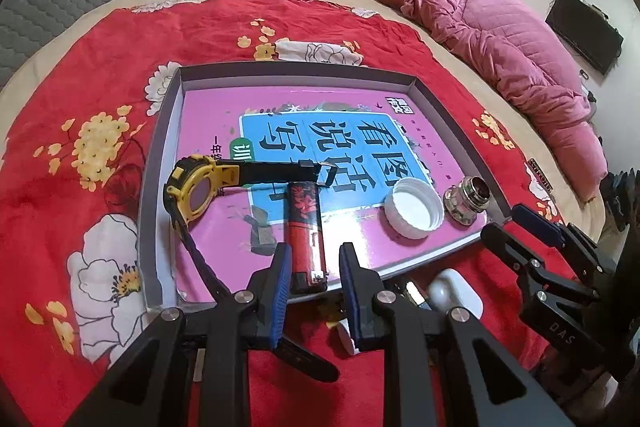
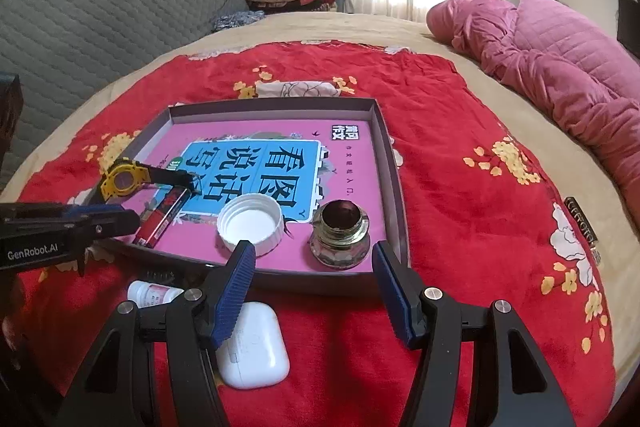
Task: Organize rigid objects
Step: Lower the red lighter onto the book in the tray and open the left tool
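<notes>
Lighter (image 1: 305, 235) in tray (image 1: 158, 163) | long axis near-far | L hand-held gripper (image 1: 314, 285) narrow, empty | R (image 2: 314, 291) wide, empty

**Bed surface and the items resting on it**

A bed carries a red floral blanket (image 2: 460, 187). On the blanket lie a shallow grey box lid (image 2: 394, 183), a white earbud case (image 2: 260, 351) and a small white bottle (image 2: 150, 293) near the lid's front edge. A pink quilt (image 2: 560, 67) lies along the bed's far right side.
</notes>
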Demonstrator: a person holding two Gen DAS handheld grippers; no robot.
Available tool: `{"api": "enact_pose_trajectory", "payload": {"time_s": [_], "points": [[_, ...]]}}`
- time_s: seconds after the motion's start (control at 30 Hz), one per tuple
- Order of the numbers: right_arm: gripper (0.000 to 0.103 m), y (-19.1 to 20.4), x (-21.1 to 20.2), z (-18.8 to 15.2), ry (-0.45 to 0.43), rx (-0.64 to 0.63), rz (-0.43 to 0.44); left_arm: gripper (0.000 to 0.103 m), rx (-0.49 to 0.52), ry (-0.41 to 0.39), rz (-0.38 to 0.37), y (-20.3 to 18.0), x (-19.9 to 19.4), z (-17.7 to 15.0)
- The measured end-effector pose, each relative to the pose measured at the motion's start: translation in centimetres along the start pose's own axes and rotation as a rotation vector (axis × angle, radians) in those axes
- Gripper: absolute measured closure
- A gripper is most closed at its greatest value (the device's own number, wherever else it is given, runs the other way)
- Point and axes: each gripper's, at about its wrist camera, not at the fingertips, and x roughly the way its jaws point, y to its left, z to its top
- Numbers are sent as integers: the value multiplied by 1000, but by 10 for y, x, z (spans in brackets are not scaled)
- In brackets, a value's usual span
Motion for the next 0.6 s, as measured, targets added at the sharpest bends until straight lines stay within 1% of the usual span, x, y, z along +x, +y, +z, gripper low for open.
{"api": "enact_pose_trajectory", "payload": {"time_s": [0.2, 0.4, 0.47, 0.53, 0.6], "points": [[40, -2, -5, 1, -18, 8, 14, 76, -14, -22, -12, -3, -9, -3], [40, -1, -9, 2, -30, 9, 25, 74, -12, -55, 4, -6, -21, -5], [40, -1, -10, 2, -33, 7, 27, 70, -13, -60, 7, -6, -23, -5], [40, 0, -12, 2, -39, 5, 29, 60, -16, -67, 7, -6, -26, -5], [40, 1, -14, 2, -46, 3, 29, 56, -17, -76, 11, -7, -29, -5]]}}
